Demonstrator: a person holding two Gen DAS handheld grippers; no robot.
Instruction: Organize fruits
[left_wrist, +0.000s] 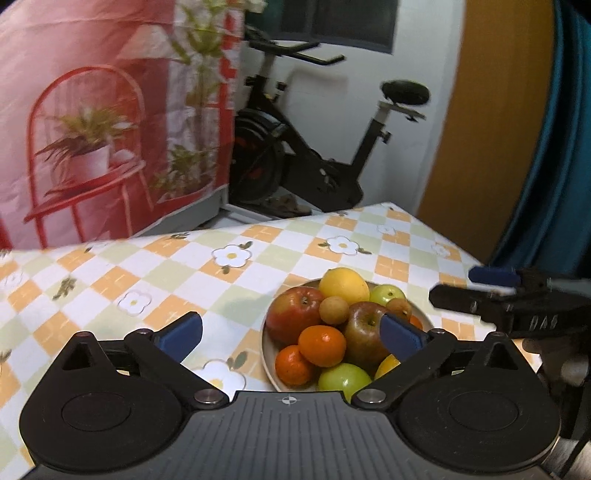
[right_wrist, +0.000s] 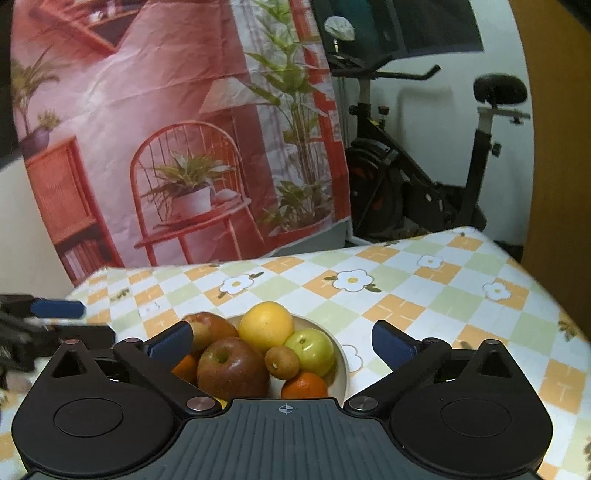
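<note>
So both of your tongs are spread wide right now and neither one has anything in it. The left tongs (left_wrist: 291, 338) hang over the near edge of the bowl (left_wrist: 266, 354), with the left blue pad over bare cloth and the right pad in front of the fruit pile, not touching anything as far as you can see. The right tongs (right_wrist: 282, 341) sit the same way from the other side, the bowl (right_wrist: 341, 365) showing between the two pads. All the fruit is in that one bowl, heaped up: a big yellow citrus (left_wrist: 343, 285) at the back, a red apple (left_wrist: 293, 314) on the left, a second red apple (left_wrist: 364, 332) in the middle, a small brown fruit (left_wrist: 333, 310) wedged between them, two oranges (left_wrist: 322, 345) at the front, a green apple (left_wrist: 386, 294) at the back right and another green one (left_wrist: 343, 380) at the near rim. From your right camera the green apple (right_wrist: 310, 350) sits just beside the citrus (right_wrist: 266, 326), with a small brownish fruit (right_wrist: 282, 362) touching it. The bowl stands on the counter (left_wrist: 110, 280) with its checked flower cloth. Your right tongs poke into the left view at the right edge (left_wrist: 498, 291). Behind the counter there's an exercise bike (left_wrist: 314, 147) and a printed backdrop (left_wrist: 110, 110).
</note>
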